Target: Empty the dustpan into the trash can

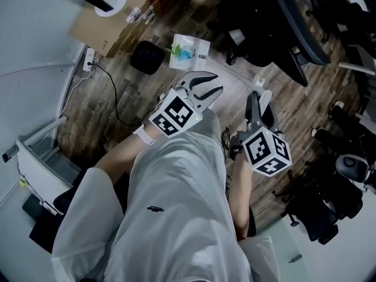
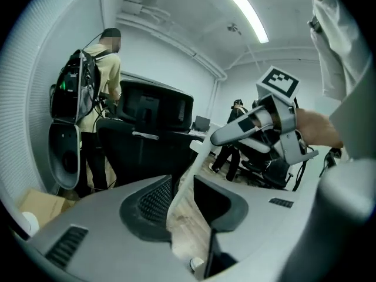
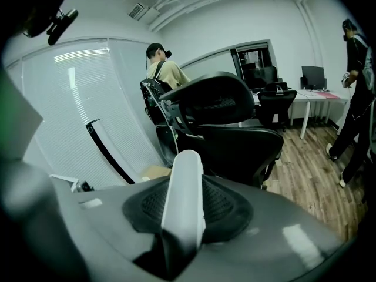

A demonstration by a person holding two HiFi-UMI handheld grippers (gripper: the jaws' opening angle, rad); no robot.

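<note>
Two grippers are held out before the person's white shirt (image 1: 176, 216). The right gripper (image 1: 260, 96) is clamped on a white dustpan handle (image 3: 183, 198), which stands upright between its pads; only the handle shows. The left gripper (image 1: 217, 83) has its jaws apart, and a thin white edge (image 2: 187, 181) runs between them; I cannot tell whether it touches. Ahead lies a black trash can (image 1: 147, 56) with a white-and-green packet (image 1: 188, 51) just beside it. Bare wood floor (image 1: 88, 122) separates can and grippers. Black office chairs (image 1: 294, 34) crowd the right side. A cardboard box (image 1: 111, 22) and a cable (image 1: 114, 98) edge the left.
</note>
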